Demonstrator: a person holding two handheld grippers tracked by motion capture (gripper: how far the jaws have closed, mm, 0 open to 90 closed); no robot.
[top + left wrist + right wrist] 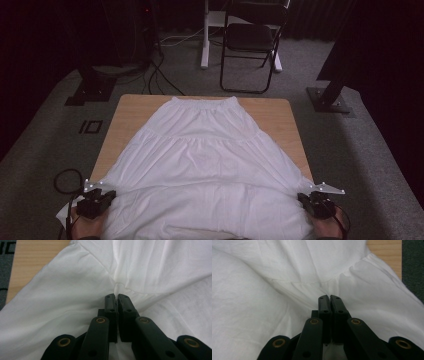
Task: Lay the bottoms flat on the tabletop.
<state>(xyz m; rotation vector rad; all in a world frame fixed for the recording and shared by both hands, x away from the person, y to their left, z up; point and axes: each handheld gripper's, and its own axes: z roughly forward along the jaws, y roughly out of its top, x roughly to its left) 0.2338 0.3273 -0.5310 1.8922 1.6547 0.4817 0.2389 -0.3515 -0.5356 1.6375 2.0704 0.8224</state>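
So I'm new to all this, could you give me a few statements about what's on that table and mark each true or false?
1. A white skirt lies spread over the wooden table. True.
2. The left gripper stands open above the cloth. False: its jaws are shut on the skirt's edge.
3. The right gripper pinches the skirt too. True.
4. The skirt's gathered waistband lies nearest the person. False: it lies at the far end of the table.
5. A folding chair stands beyond the table. True.
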